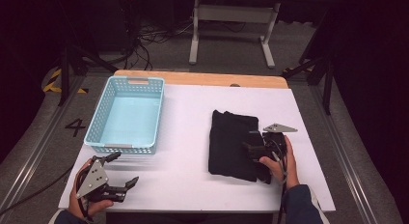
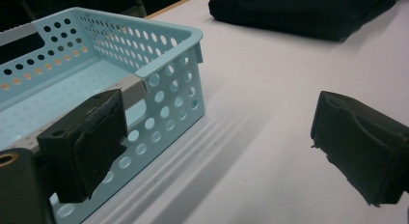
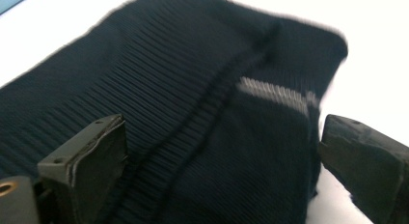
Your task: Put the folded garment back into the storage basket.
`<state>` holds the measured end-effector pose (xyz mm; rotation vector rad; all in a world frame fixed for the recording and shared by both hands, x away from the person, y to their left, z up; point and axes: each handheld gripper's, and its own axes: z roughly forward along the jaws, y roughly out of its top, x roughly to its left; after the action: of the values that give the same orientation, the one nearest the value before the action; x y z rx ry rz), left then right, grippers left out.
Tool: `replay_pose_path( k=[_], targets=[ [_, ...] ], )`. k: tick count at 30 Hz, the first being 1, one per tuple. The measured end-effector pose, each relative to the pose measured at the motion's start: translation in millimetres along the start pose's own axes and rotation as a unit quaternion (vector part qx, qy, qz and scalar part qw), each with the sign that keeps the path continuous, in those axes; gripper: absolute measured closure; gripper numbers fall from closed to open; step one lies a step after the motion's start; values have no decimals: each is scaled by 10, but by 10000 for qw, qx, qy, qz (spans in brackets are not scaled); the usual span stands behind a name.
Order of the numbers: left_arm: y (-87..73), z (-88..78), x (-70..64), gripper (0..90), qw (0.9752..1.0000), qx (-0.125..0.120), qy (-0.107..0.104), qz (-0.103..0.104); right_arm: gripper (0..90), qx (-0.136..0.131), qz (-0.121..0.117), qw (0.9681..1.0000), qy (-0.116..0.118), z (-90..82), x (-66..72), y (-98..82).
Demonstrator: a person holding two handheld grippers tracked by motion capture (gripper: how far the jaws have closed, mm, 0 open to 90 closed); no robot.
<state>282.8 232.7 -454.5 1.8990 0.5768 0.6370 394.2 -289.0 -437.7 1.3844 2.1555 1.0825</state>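
Cloth lay folded on the white table [image 1: 193, 180] in the high view: a black garment [image 1: 231, 144] sat at about three o'clock from the table's middle, and the right gripper [image 1: 248, 149] rested over its right edge, at three o'clock of the cloth, jaws pointing toward nine o'clock across the fabric. How wide those jaws stood was hard to judge there, black on black. The left gripper [image 1: 123, 171] hovered at seven o'clock of the table, just below the light blue basket [image 1: 126, 115], jaws spread and holding nothing. From the left gripper view, the two black pads stood wide apart over bare table, the basket [image 2: 159, 69] close at ten o'clock with one pad overlapping its near corner, and the garment [image 2: 299, 14] far off at one o'clock, its top cut by the frame. From the right gripper view, the ribbed black garment [image 3: 193, 113] lay directly between and beyond the widely parted jaws, a pale stripe [image 3: 272, 94] near two o'clock; neither pad was seen pressing on it, and the picture was blurred, so the cloth's far edge and folds were hard to make out.
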Motion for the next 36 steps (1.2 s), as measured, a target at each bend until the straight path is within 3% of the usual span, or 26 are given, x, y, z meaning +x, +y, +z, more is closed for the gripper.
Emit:
replay_pose_path(
  k=[5,6,13,14,16,19,22,23,25,26,29,30,31,32,36],
  targets=[
    [-3,22,8,68,10000,11,-21,35,12,196,226,9994,163,67,-75,-47],
    [-3,21,10,68,10000,4,-25,31,16,307,289,9987,297,114,-86,-65],
    [-8,17,26,69,10000,4,16,6,25,285,442,9963,685,147,-131,-89],
    [-8,19,30,68,10000,8,2,5,26,321,404,9948,878,152,-115,-84],
    [-9,20,34,68,10000,29,1,21,27,313,410,9942,939,156,-111,-84],
    [-14,29,36,69,10000,44,3,2,32,370,327,9900,1318,172,-70,-80],
    [-15,35,43,71,10000,63,-3,17,61,492,-6,9893,1373,190,22,-71],
    [-14,37,43,71,10000,71,10,43,61,492,-6,9893,1373,190,22,-71],
    [-12,35,41,72,9999,77,-15,68,113,497,-67,9892,1378,190,42,-69],
    [-11,33,41,74,9999,75,-19,90,159,513,-90,9871,1513,182,42,-62],
    [-17,46,46,74,9999,80,-55,58,294,503,-70,9849,1653,185,45,-66],
    [-18,50,49,74,9999,94,-67,67,345,515,-43,9826,1781,188,43,-66],
    [-18,56,48,74,9999,121,-68,62,450,524,39,9775,2042,196,27,-74],
    [-18,59,46,74,9999,118,-65,60,450,524,39,9775,2042,196,27,-74],
    [-15,61,30,78,9998,145,-74,97,549,447,86,9722,2298,181,16,-73]
  ],
)
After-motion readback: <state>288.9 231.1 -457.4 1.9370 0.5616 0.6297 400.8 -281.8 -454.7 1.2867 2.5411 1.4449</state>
